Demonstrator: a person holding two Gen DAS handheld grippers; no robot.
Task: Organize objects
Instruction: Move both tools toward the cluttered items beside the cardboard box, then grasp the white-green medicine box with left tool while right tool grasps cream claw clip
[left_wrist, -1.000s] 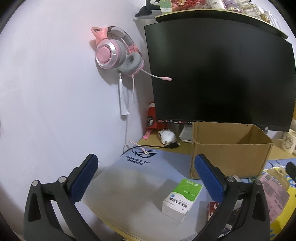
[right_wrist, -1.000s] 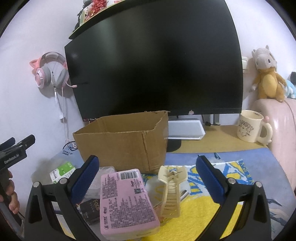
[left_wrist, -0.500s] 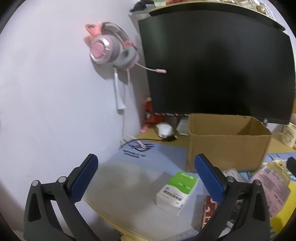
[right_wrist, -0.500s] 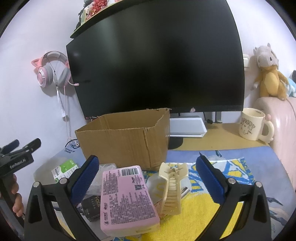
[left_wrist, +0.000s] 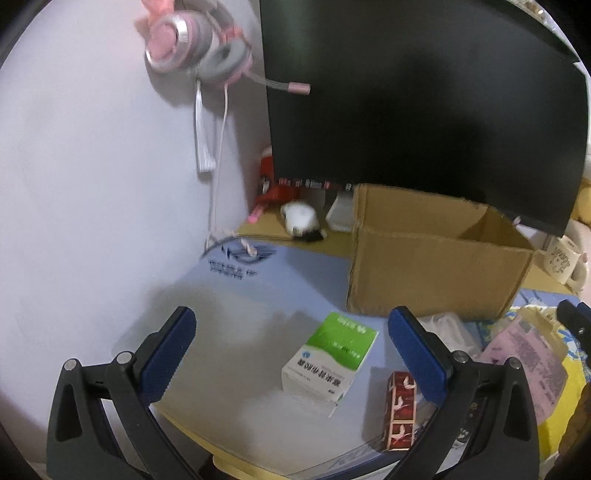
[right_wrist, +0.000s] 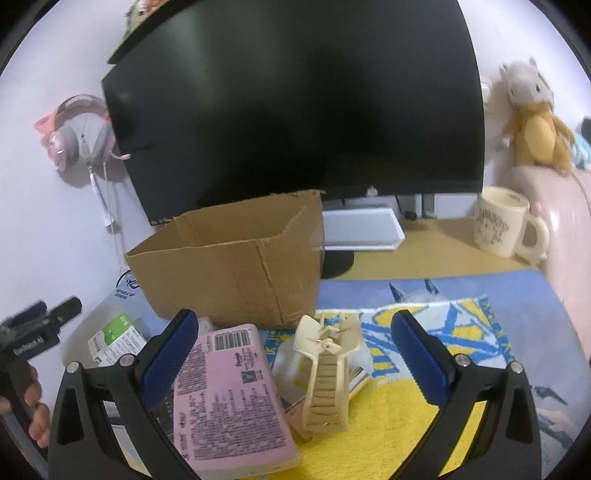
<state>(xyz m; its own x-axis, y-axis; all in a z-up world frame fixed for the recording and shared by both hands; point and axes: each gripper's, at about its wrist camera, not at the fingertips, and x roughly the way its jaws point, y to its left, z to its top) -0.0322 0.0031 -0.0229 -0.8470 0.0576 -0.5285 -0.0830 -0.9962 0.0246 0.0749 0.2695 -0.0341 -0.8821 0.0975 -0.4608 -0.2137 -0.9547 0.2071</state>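
- The cardboard box (right_wrist: 236, 266) stands open-topped in front of the monitor (right_wrist: 295, 107); judging by the task, it is where the loose things should go, and nothing can be seen inside it from these views.
- The left gripper (left_wrist: 291, 354) hangs above the mat (left_wrist: 258, 295) with its jaws spread wide and nothing between them. The green and white carton (left_wrist: 328, 360) lies flat on the mat, just in front of the box's near left corner and roughly between the jaws.
- A small red box (left_wrist: 400, 410) stands on end just beside the carton, on the side away from the cardboard box.
- The right gripper (right_wrist: 291, 354) is also spread and empty. Below it, in front of the box, lie a pink packet (right_wrist: 229, 398) and a cream hair clip (right_wrist: 328, 373), close together on a yellow and blue cloth (right_wrist: 424, 332).
- The carton looks like the step in hand for the left gripper. It would be best to come straight down over it, turn the jaws to cross its narrower width and close near its middle.
- The lower jaw should stay clear of the red box, which looks easy to tip.
- The carton then needs lifting above the box's rim before moving over the opening; the front wall is tall.
- The carton is light and stiff, so a firm, gentle squeeze should do.
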